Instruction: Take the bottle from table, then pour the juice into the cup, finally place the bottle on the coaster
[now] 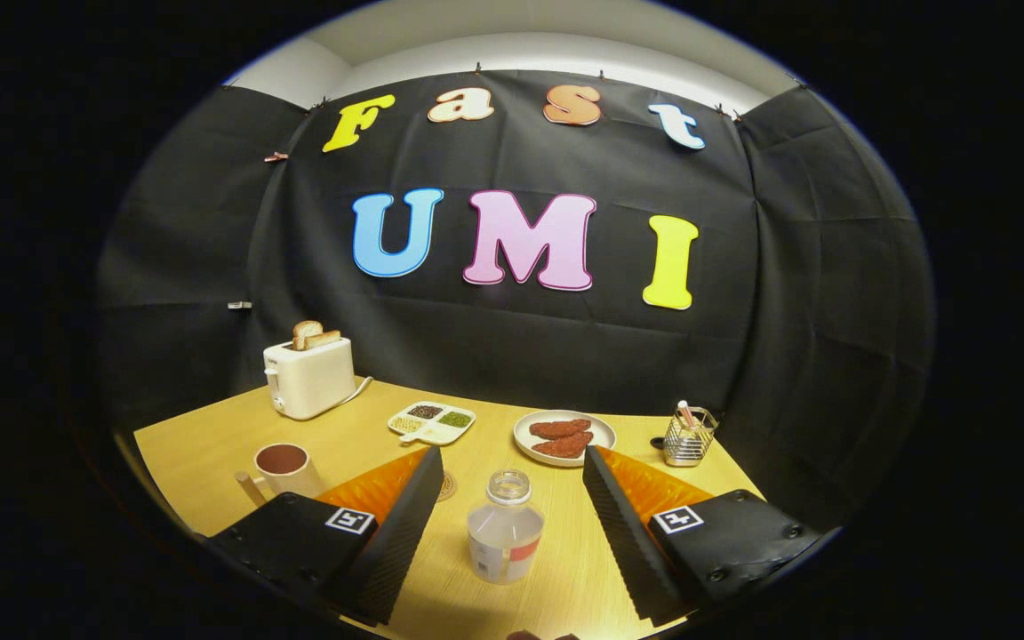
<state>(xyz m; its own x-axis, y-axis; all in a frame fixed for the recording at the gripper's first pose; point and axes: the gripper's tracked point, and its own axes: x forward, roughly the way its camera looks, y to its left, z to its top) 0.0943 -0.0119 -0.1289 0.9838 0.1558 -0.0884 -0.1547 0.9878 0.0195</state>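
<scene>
Bottle [505,527] upright between spread claw [507,471] fingers, untouched, cup [284,468] left.

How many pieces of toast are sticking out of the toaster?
2. Both toast slices stand side by side in the top of the toaster, at the far left of the table beyond the cup. The hand-held gripper is open around the bottle.

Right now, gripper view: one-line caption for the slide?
Open gripper straddles the uncapped bottle on the table, fingers clear of it; cup and coaster wait beyond the left finger.
</scene>
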